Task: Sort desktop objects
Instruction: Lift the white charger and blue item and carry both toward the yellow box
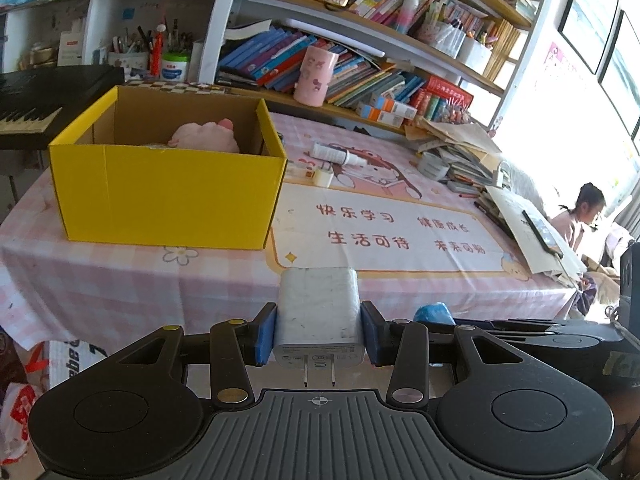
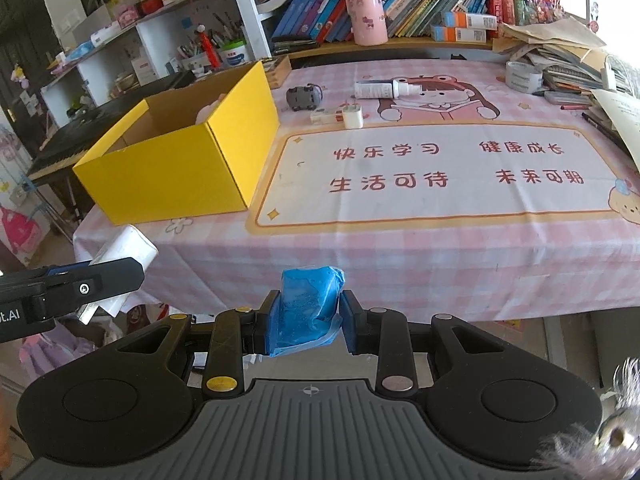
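White charger (image 1: pixel 319 312) in left gripper (image 1: pixel 319 330), blue packet (image 2: pixel 307 310) in right gripper (image 2: pixel 307 320).

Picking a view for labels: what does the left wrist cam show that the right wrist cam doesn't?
Left wrist only: the pink plush inside the yellow box, the charger's prongs, and a child seated off the table's far end.

Right wrist only: a small grey toy car beside the box.

Both: the box, the spray bottle, the tape roll, the left hand-held gripper shut on a white charger, and the blue packet clamped in the right hand-held gripper.
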